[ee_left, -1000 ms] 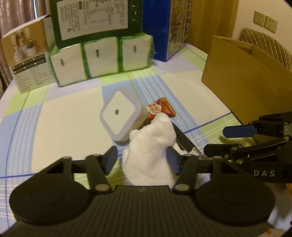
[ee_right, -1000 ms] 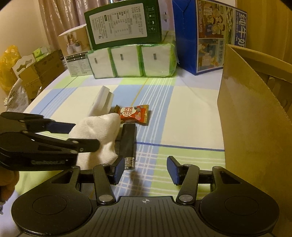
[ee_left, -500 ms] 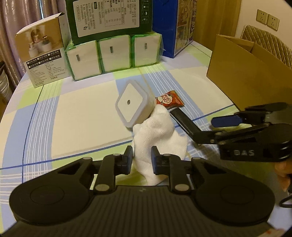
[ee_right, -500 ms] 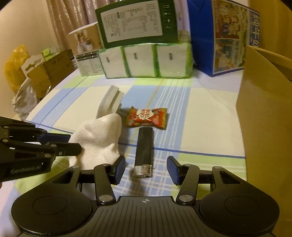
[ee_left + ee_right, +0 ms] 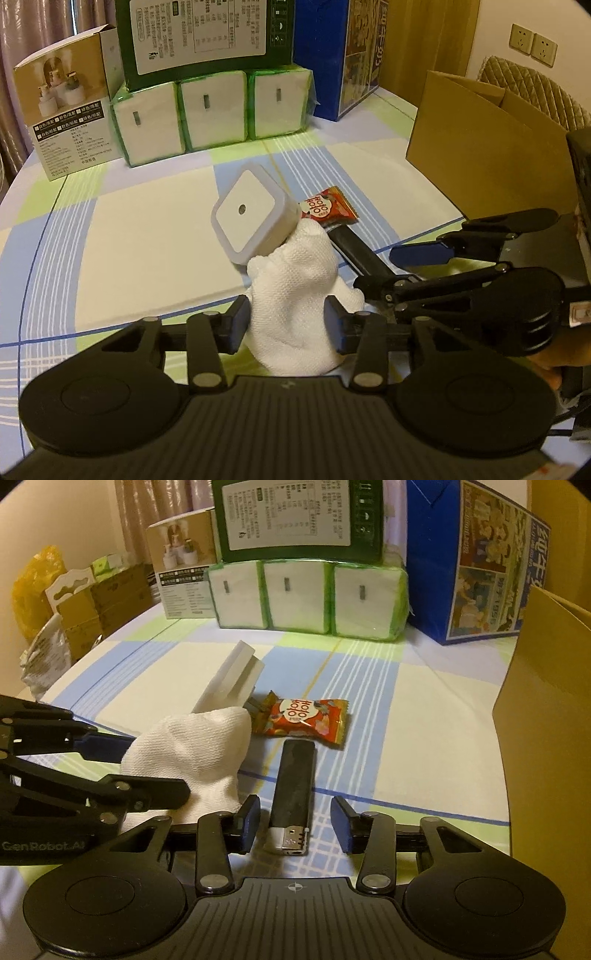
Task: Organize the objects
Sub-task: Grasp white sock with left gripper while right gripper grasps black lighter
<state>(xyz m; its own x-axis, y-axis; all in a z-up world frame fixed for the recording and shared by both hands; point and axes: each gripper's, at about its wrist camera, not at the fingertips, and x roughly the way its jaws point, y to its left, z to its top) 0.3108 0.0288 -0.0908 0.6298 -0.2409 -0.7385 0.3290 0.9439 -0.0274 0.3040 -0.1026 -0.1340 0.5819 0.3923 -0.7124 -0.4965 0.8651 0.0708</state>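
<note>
Left gripper clamps the white cloth on the worktop, just beside the night light. Right gripper spreads wide around the black lighter, not touching it.

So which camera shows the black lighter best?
The right wrist view: the whole lighter lies lengthwise between the open right tongs, metal cap nearest. In the left wrist view only part of its black body shows, behind the white cloth.

One white cloth, one night light, one snack packet, one lighter, three tissue packs, two grippers
</note>
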